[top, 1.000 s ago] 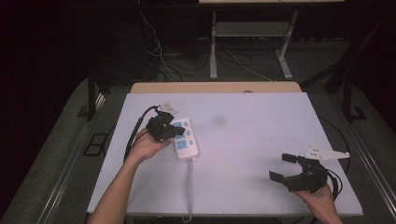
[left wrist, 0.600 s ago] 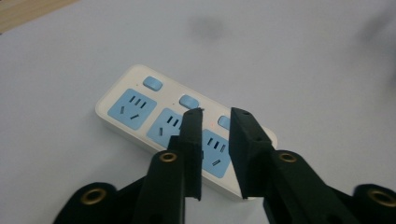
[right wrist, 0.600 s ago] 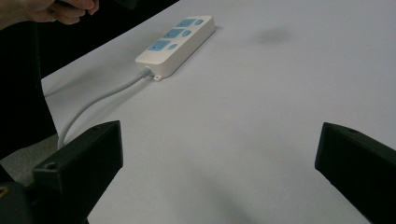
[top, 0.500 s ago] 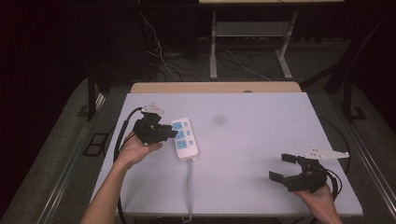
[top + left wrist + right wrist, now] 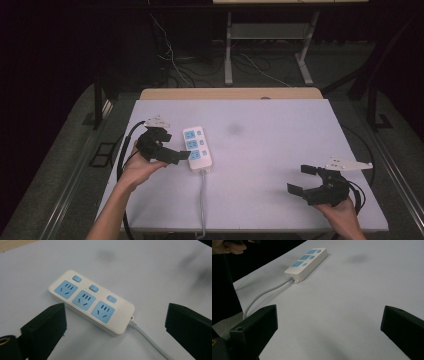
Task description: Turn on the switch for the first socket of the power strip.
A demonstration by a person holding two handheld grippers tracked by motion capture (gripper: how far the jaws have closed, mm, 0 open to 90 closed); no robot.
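Left tool (image 5: 172, 150): jaws have just opened wide, nothing between them; pulled back off the strip since a second ago, now just beside its left edge.
Right tool (image 5: 304, 180): open, empty, well apart at the near right.
Meaning: strip looks released, placement likely done.
Strip (image 5: 196, 146): flat on the tabletop (image 5: 280, 150), left of centre.
Axis: runs near-to-far; cord (image 5: 202, 200) end towards the person, sockets face up.

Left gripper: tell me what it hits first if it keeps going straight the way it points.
Probably the power strip: it lies just ahead of the left gripper, whose open jaws hold nothing. How high the jaws ride is unclear.
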